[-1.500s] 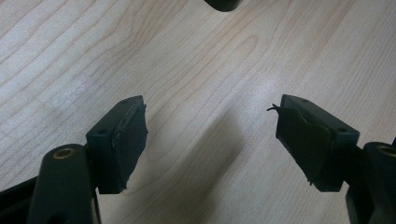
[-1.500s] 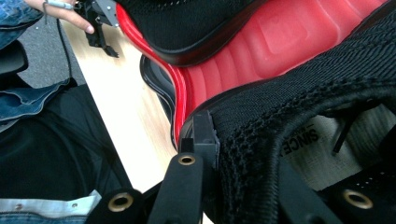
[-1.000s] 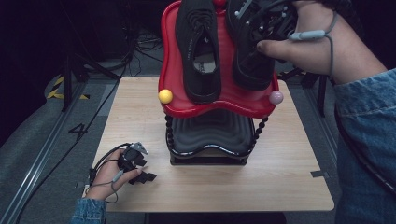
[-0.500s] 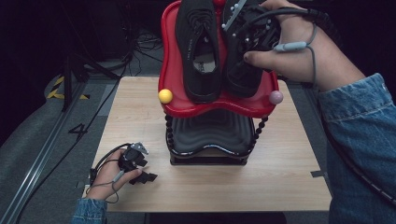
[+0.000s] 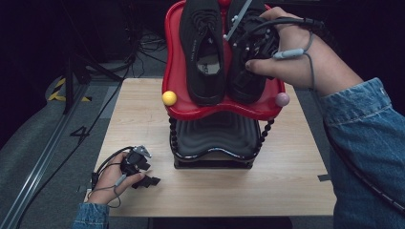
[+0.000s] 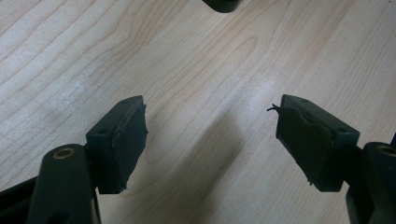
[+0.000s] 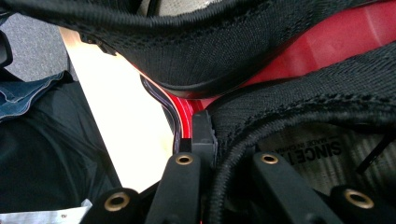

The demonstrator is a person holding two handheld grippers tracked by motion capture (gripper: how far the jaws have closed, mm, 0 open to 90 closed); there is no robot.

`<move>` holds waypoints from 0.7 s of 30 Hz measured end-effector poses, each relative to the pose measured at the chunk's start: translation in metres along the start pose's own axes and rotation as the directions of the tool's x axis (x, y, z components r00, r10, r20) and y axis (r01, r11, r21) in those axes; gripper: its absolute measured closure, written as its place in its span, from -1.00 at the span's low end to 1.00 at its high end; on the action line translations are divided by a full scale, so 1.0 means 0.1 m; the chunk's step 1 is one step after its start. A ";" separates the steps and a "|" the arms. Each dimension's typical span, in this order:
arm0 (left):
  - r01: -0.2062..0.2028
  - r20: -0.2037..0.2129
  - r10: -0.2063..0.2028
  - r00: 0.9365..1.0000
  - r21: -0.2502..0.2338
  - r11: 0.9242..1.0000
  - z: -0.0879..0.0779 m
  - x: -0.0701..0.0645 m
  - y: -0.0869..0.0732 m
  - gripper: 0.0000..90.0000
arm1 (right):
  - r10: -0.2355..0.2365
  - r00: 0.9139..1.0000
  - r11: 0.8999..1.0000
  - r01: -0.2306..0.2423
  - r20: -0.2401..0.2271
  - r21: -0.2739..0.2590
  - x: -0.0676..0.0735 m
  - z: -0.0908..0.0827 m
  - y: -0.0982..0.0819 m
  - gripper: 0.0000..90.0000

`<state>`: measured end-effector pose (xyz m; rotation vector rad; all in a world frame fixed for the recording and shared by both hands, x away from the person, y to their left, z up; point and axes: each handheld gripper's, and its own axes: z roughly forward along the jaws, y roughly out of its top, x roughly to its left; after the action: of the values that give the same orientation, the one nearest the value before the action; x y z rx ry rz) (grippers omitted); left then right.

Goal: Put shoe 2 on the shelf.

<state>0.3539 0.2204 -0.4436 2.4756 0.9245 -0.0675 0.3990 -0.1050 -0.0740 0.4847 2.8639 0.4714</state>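
Note:
Two black knit shoes lie side by side, toes away from me, on a red tray (image 5: 215, 112) that tops a black stand. The left shoe (image 5: 204, 52) lies free. My right gripper (image 5: 248, 47) is shut on the right shoe (image 5: 241, 88) at its collar. In the right gripper view one jaw is outside and one inside the right shoe's (image 7: 303, 116) opening, with the other shoe (image 7: 196, 46) and the red tray (image 7: 322, 46) just beyond. My left gripper (image 5: 144, 177) rests on the table at front left, open; its fingertips (image 6: 121, 135) stand wide apart over bare wood.
The ribbed black stand (image 5: 215, 138) sits mid-table on the light wooden table (image 5: 286, 186). A yellow ball (image 5: 169, 98) and a pink ball (image 5: 282, 99) mark the tray's front corners. Beaded black posts run down beside them. Cables lie on the dark floor at the left.
My right hand has come down and to the left with the right shoe, bringing it onto the tray beside the left shoe. The left hand has stayed put.

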 end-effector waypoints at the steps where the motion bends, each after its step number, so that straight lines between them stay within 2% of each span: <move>1: 0.006 0.004 -0.006 1.000 -0.003 1.000 0.01 -0.01 0.00 -0.44 | -0.001 1.000 1.000 0.001 0.000 0.001 0.00 0.01 0.00 0.89; 10: 0.004 -0.001 -0.004 1.000 -0.003 1.000 0.01 0.00 -0.01 -0.44 | 0.012 1.000 1.000 -0.012 -0.011 0.003 0.00 0.05 -0.02 0.88; 12: 0.005 0.002 -0.005 1.000 0.000 1.000 0.02 0.00 0.00 -0.44 | 0.016 1.000 1.000 -0.016 -0.014 0.005 0.01 0.05 -0.02 0.83; 14: 0.005 0.002 -0.005 1.000 0.000 1.000 0.02 -0.01 0.00 -0.44 | 0.031 0.999 1.000 -0.031 -0.026 -0.002 0.01 0.05 -0.03 0.69; 18: 0.004 0.000 -0.004 1.000 0.001 1.000 0.02 0.00 0.00 -0.44 | 0.054 0.998 0.998 -0.055 -0.041 -0.028 0.01 0.01 -0.05 0.55; 21: 0.004 0.002 -0.004 1.000 0.003 1.000 0.03 0.00 0.00 -0.44 | 0.059 0.998 0.995 -0.062 -0.032 -0.079 0.00 -0.08 -0.08 0.37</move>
<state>0.3545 0.2193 -0.4461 2.4761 0.9297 -0.0728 0.3948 -0.1148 -0.0694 0.5559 2.8521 0.6066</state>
